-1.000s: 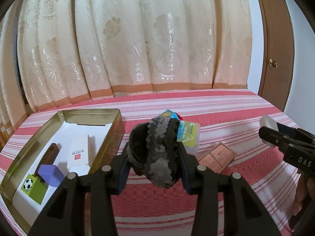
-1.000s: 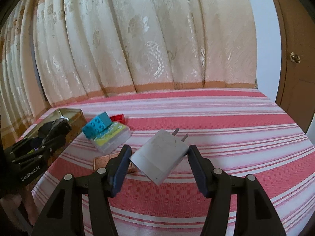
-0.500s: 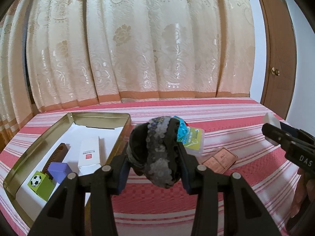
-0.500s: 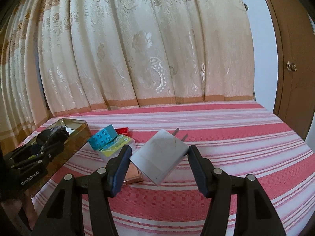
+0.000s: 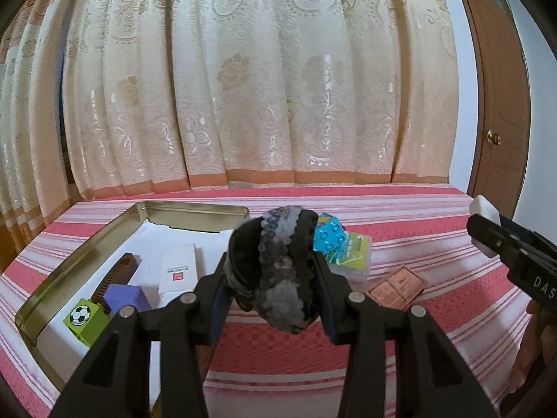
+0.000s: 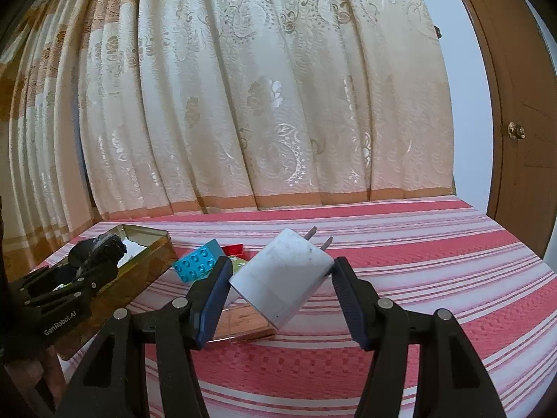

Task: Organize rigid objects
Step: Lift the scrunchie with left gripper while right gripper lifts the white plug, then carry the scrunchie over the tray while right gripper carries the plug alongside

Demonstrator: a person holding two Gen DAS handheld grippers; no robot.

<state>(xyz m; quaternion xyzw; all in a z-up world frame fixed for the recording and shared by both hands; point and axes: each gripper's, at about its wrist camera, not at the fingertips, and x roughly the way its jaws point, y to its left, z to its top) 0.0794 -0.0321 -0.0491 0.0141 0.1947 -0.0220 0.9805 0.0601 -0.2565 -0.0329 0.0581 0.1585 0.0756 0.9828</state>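
My left gripper (image 5: pixel 273 275) is shut on a black and grey hair tie (image 5: pixel 278 271), held above the striped red bedspread just right of a gold tin (image 5: pixel 80 254). The tin holds a green football block (image 5: pixel 85 320), a purple block (image 5: pixel 125 297), a brown comb (image 5: pixel 116 275) and a white box (image 5: pixel 177 268). My right gripper (image 6: pixel 278 275) is shut on a white charger plug (image 6: pixel 280 277), prongs pointing away, held above the bed. It also shows at the right in the left wrist view (image 5: pixel 485 221). The left gripper shows in the right wrist view (image 6: pixel 94 254) over the tin (image 6: pixel 146 264).
A blue brick (image 5: pixel 329 238) lies on a clear box with a green label (image 5: pixel 351 256), a red brick (image 6: pixel 233 250) behind it. A copper-coloured flat case (image 5: pixel 397 287) lies on the bedspread. Cream curtains hang behind the bed; a wooden door (image 5: pixel 497 111) stands at the right.
Both grippers have risen a little and tilted up, each keeping its hold. The objects on the bed have not moved.
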